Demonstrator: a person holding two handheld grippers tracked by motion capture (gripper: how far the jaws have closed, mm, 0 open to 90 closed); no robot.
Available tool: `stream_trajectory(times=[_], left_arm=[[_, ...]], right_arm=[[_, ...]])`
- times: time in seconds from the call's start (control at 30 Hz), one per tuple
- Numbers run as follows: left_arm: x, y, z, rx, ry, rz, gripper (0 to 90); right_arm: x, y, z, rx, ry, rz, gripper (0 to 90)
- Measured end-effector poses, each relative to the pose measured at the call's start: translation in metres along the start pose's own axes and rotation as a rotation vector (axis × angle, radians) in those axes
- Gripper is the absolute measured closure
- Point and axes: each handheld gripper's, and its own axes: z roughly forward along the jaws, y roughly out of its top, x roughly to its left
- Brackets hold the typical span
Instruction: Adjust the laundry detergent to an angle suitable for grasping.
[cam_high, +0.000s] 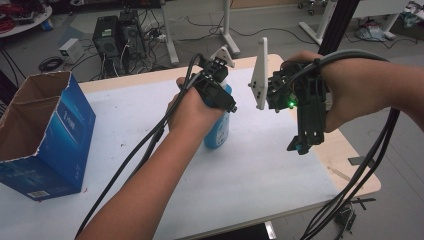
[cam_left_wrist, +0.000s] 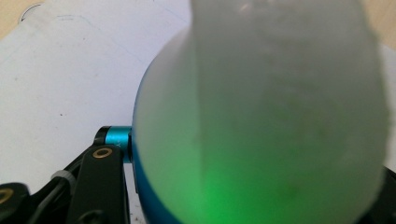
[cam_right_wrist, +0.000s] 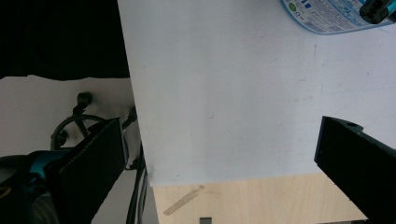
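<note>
Step in hand, as judged: securing the blue bottle (cam_high: 218, 131), which stands upright mid-table on the white sheet (cam_high: 260, 165).

Left gripper (cam_high: 220, 95) has its jaws closed around the bottle's upper body; in the left gripper view the bottle (cam_left_wrist: 261, 116) sits pinched between them, one teal-tipped finger (cam_left_wrist: 114, 137) touching its side.

Right gripper (cam_high: 302, 142) hangs just beside, jaws spread wide over bare sheet, holding nothing.

Next move probably calls for lifting straight up without tipping, perhaps toward the open blue carton (cam_high: 47, 135) at far left.
</note>
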Motion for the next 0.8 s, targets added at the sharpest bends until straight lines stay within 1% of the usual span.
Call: stream_trajectory(times=[0.07, 0.17, 0.27, 0.3, 0.33, 0.37, 0.43, 0.63, 0.67, 0.73, 0.8], left_arm=[[0.000, 0.000, 0.000, -0.002, -0.004, -0.001, 42.0], [-0.001, 0.000, -0.001, 0.002, -0.002, 0.021, 42.3], [-0.003, 0.000, -0.003, -0.008, -0.001, 0.031, 42.4], [-0.004, 0.000, -0.008, -0.012, -0.010, 0.041, 42.4], [-0.004, 0.000, -0.008, -0.012, -0.010, 0.041, 42.4], [-0.003, 0.000, -0.013, -0.017, -0.021, 0.040, 42.4], [-0.002, 0.001, -0.018, -0.018, -0.026, 0.047, 42.4], [0.004, -0.001, -0.042, -0.013, -0.018, 0.077, 42.4], [0.005, -0.002, -0.046, -0.013, -0.021, 0.091, 42.4], [0.007, -0.004, -0.055, -0.010, -0.028, 0.103, 42.4], [0.009, -0.006, -0.065, -0.001, -0.045, 0.130, 42.4]], right_arm=[[0.000, 0.000, 0.000, 0.000, 0.001, 0.000, 1.3], [0.001, 0.001, 0.001, -0.001, -0.002, -0.003, 1.3], [0.001, 0.001, 0.001, -0.004, -0.002, -0.003, 1.3], [0.001, 0.001, 0.001, -0.004, -0.001, -0.002, 1.3], [0.001, 0.001, 0.001, -0.004, -0.001, -0.002, 1.3], [0.001, 0.001, 0.001, -0.003, -0.001, -0.002, 1.3], [0.001, 0.002, 0.001, -0.002, -0.003, -0.003, 1.3], [0.001, 0.006, 0.000, -0.004, -0.007, -0.005, 1.3], [0.000, 0.007, 0.000, -0.005, -0.006, -0.007, 1.3], [0.000, 0.009, 0.000, -0.006, -0.006, -0.010, 1.3], [-0.001, 0.012, 0.000, -0.006, -0.008, -0.014, 1.3]])
